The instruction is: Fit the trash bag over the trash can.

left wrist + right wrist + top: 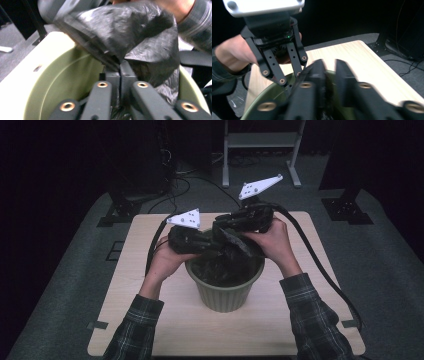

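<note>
A ribbed green pot (226, 295) stands mid-table with a black plastic bag (227, 265) inside it. In the left gripper view the bag (140, 32) bunches up over the pot's pale green inner wall (65, 82). My left gripper (120, 68) is shut, with the bag's edge pinched at its tips, and it reaches over the pot's left rim (210, 245). My right gripper (330, 72) hangs over the pot's far rim (223, 232) with a gap between its blurred jaws. The left gripper (284, 75) faces it close by.
The pot sits on a light wooden table (150, 320) on grey carpet. Thick black cables (320, 265) trail from the grippers across the right side of the table. A white stand (260, 142) and dark equipment stand beyond the far edge.
</note>
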Motion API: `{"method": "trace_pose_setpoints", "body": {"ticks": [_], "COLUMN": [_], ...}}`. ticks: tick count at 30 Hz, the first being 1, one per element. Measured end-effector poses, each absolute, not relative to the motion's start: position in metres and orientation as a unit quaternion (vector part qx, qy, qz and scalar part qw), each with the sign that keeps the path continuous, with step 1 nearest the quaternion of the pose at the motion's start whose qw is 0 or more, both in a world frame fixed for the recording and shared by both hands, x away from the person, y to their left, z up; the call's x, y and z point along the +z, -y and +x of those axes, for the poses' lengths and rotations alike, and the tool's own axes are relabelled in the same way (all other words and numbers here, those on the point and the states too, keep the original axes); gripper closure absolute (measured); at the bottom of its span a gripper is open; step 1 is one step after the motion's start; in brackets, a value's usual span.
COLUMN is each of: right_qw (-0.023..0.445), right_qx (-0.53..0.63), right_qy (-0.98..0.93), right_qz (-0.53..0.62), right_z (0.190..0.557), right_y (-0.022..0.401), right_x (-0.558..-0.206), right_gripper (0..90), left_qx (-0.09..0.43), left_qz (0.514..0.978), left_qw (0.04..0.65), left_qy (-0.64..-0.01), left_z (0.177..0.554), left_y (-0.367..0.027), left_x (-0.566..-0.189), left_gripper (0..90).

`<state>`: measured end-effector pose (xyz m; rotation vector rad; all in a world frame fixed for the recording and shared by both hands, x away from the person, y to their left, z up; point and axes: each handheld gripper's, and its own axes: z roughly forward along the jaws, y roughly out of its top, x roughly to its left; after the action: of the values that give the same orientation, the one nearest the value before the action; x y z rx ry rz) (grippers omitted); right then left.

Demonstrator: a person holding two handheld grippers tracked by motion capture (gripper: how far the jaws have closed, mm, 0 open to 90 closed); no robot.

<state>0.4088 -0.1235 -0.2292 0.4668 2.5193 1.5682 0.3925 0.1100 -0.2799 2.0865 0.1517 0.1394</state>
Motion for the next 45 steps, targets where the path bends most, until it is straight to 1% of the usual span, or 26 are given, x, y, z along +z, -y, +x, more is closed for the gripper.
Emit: {"method": "trace_pose_setpoints", "body": {"ticks": [1, 3, 4, 5, 9, 13, 14, 16, 17, 18, 19, 20, 21, 27, 31, 34, 37, 38, 40, 45], "right_qw": [0.075, 0.078, 0.077, 0.075, 0.074, 0.064, 0.060, 0.059, 0.054, 0.054, 0.049, 0.046, 0.043, 0.016, -0.012, -0.019, -0.008, -0.001, 0.014, 0.049], "right_qx": [0.522, 0.524, 0.525, 0.524, 0.522, 0.528, 0.527, 0.518, 0.513, 0.509, 0.506, 0.503, 0.503, 0.496, 0.492, 0.486, 0.497, 0.501, 0.509, 0.533], "right_qy": [-0.834, -0.832, -0.831, -0.831, -0.830, -0.828, -0.829, -0.835, -0.839, -0.842, -0.845, -0.848, -0.848, -0.857, -0.863, -0.868, -0.862, -0.860, -0.854, -0.833], "right_qz": [0.160, 0.164, 0.169, 0.170, 0.180, 0.178, 0.177, 0.176, 0.173, 0.170, 0.165, 0.163, 0.160, 0.138, 0.114, 0.099, 0.098, 0.100, 0.106, 0.142], "right_z": [0.408, 0.406, 0.405, 0.404, 0.399, 0.394, 0.394, 0.394, 0.395, 0.394, 0.393, 0.393, 0.391, 0.380, 0.372, 0.366, 0.362, 0.362, 0.362, 0.373], "right_y": [0.127, 0.137, 0.143, 0.148, 0.168, 0.180, 0.180, 0.178, 0.175, 0.173, 0.170, 0.168, 0.166, 0.150, 0.136, 0.131, 0.138, 0.142, 0.150, 0.176], "right_x": [-0.229, -0.228, -0.228, -0.229, -0.235, -0.243, -0.245, -0.250, -0.252, -0.255, -0.257, -0.259, -0.261, -0.276, -0.286, -0.291, -0.284, -0.280, -0.272, -0.255], "right_gripper": [67.8, 62.6, 62.4, 60.4, 55.3, 50.2, 52.5, 64.4, 71.8, 81.3, 87.7, 89.9, 90.0, 90.0, 90.0, 89.9, 76.7, 74.8, 71.3, 69.5], "left_qx": [0.066, 0.075, 0.082, 0.087, 0.094, 0.095, 0.094, 0.095, 0.097, 0.099, 0.105, 0.109, 0.112, 0.123, 0.132, 0.132, 0.133, 0.131, 0.131, 0.125], "left_qz": [0.865, 0.864, 0.863, 0.861, 0.854, 0.852, 0.851, 0.849, 0.849, 0.850, 0.853, 0.855, 0.856, 0.853, 0.848, 0.849, 0.851, 0.850, 0.850, 0.848], "left_qw": [0.493, 0.492, 0.493, 0.496, 0.504, 0.507, 0.509, 0.512, 0.511, 0.509, 0.503, 0.498, 0.495, 0.496, 0.500, 0.499, 0.498, 0.500, 0.501, 0.507], "left_qy": [-0.067, -0.073, -0.074, -0.076, -0.087, -0.090, -0.090, -0.087, -0.086, -0.087, -0.089, -0.093, -0.096, -0.106, -0.114, -0.113, -0.104, -0.101, -0.098, -0.093], "left_z": [0.392, 0.391, 0.390, 0.389, 0.388, 0.387, 0.386, 0.384, 0.384, 0.383, 0.383, 0.383, 0.384, 0.385, 0.385, 0.385, 0.384, 0.384, 0.382, 0.379], "left_y": [-0.113, -0.122, -0.126, -0.131, -0.142, -0.147, -0.147, -0.147, -0.148, -0.148, -0.149, -0.150, -0.151, -0.157, -0.157, -0.157, -0.157, -0.157, -0.157, -0.156], "left_x": [-0.281, -0.284, -0.285, -0.285, -0.285, -0.285, -0.284, -0.283, -0.283, -0.282, -0.282, -0.283, -0.283, -0.282, -0.281, -0.282, -0.282, -0.283, -0.283, -0.285], "left_gripper": [89.3, 89.2, 89.2, 89.2, 89.0, 89.0, 89.1, 89.1, 89.1, 89.1, 89.1, 89.1, 89.1, 89.1, 89.1, 89.1, 89.1, 89.1, 89.1, 89.1]}}
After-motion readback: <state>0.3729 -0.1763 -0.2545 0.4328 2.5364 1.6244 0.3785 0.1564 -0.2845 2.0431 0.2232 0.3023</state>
